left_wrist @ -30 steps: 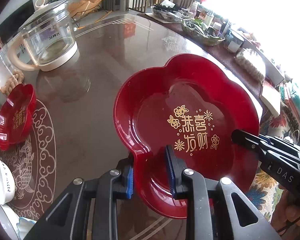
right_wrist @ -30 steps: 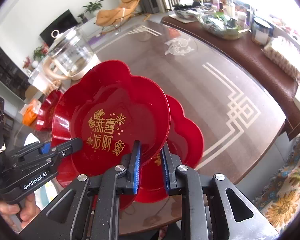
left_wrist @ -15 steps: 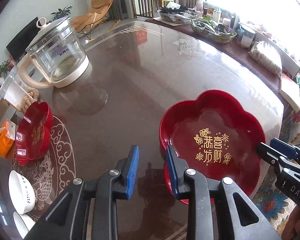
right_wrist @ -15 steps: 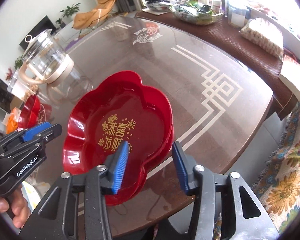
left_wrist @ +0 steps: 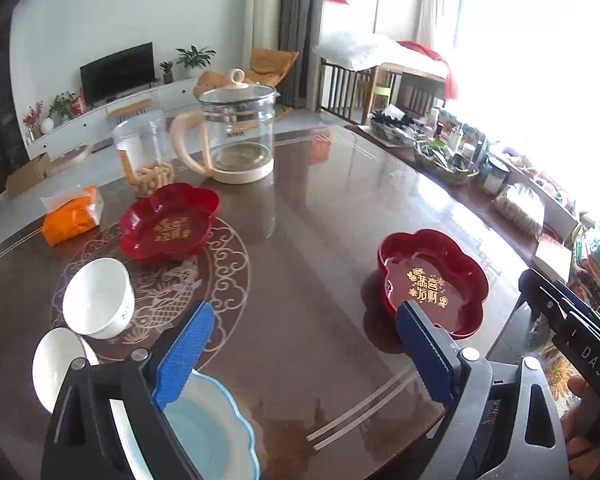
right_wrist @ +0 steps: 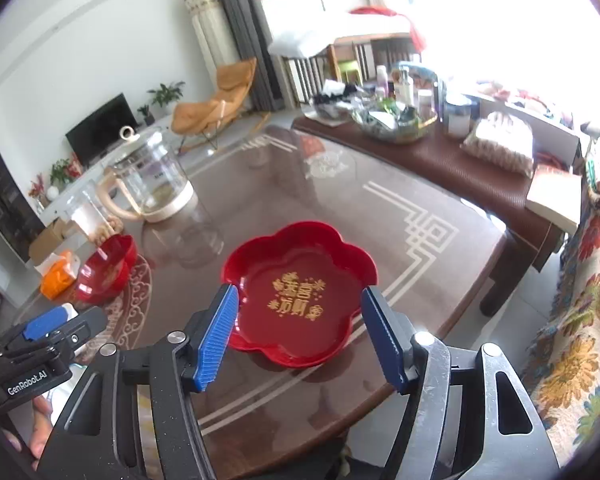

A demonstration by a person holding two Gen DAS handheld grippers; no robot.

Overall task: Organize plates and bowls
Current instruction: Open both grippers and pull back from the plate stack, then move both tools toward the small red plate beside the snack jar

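Both claws spread wide, nothing held. Left gripper (left_wrist: pixel 300 354) raised above table (left_wrist: pixel 324 216); right gripper (right_wrist: pixel 300 338) hovering just short of stacked red plates (right_wrist: pixel 300 292), no contact.

Landmark: stacked red plates, near table's front right edge, flat, gold characters up.

Nearest, left of landmark beneath left gripper: pale blue scalloped plate (left_wrist: pixel 220 440), glazed look, wavy rim. Beside it, white plate (left_wrist: pixel 54 360), smooth, partly hidden by gripper body. Just beyond, white bowl (left_wrist: pixel 98 298), tipped on its side, mouth toward camera.

Farther left of landmark: lone red plate (left_wrist: pixel 170 222), flower-lobed, glossy, likely plastic or lacquer, upright on fish motif.

Behind landmark: glass kettle (left_wrist: pixel 236 136), cream base and handle.

Judged next step: fetch lone red plate. Advice: pinch one lobe of rim squarely, pads deep enough over lip; glossy surface likely slippery. Lift level, align lobes over stack before release. Table glass-topped, reflective; lower gently.
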